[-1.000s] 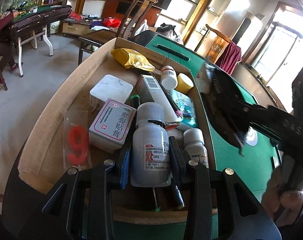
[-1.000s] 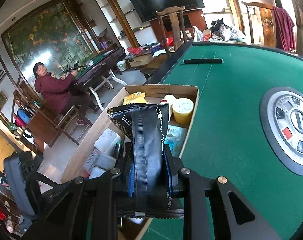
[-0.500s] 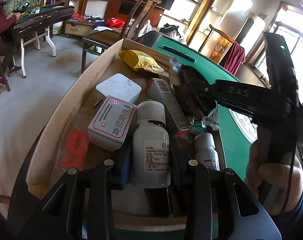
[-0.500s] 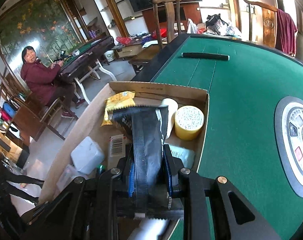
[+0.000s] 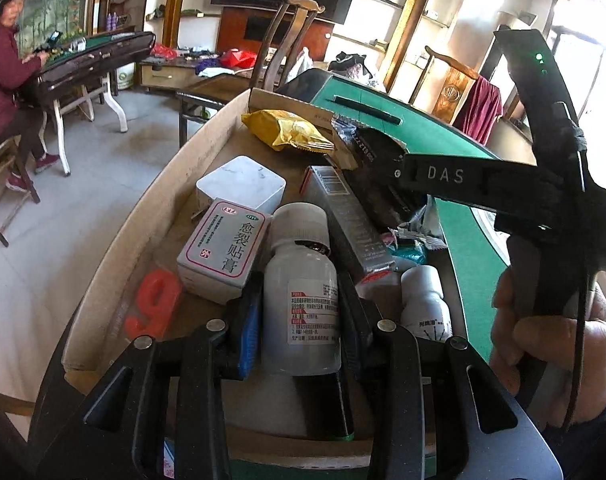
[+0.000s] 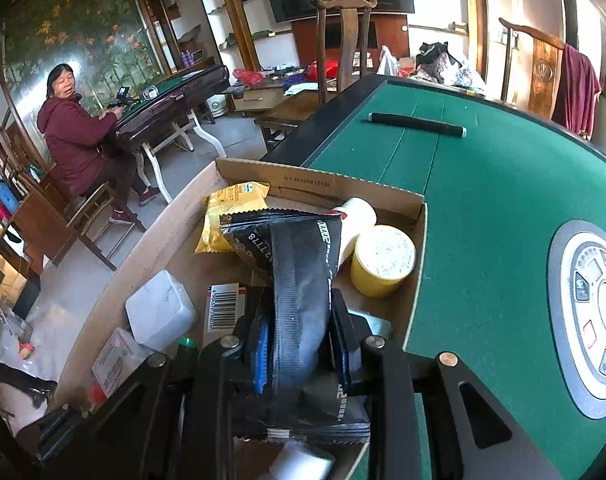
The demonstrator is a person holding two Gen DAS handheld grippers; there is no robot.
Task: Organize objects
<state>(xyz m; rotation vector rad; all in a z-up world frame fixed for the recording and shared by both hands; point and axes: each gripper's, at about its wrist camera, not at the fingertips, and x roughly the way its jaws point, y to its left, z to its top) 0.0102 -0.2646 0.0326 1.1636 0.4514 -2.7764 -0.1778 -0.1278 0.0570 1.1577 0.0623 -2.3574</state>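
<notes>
My left gripper (image 5: 301,312) is shut on a white pill bottle (image 5: 301,292) and holds it over the near end of the cardboard box (image 5: 151,216). My right gripper (image 6: 301,328) is shut on a black snack packet (image 6: 299,264) and holds it over the box's far half (image 6: 307,180). In the left wrist view the right gripper (image 5: 383,176) reaches in from the right with the packet (image 5: 367,152) beside a yellow packet (image 5: 287,132).
The box holds a white square case (image 5: 241,184), a pink-edged medicine carton (image 5: 225,246), a long grey carton (image 5: 351,220), another white bottle (image 5: 425,300), a yellow tub (image 6: 383,264) and a white bottle (image 6: 357,216). The box stands on a green table (image 6: 483,184). A black bar (image 6: 417,124) lies far off.
My right gripper has carried the black packet from beside the box to over its far half, lower and near the yellow packet. My left gripper has kept its hold on the pill bottle.
</notes>
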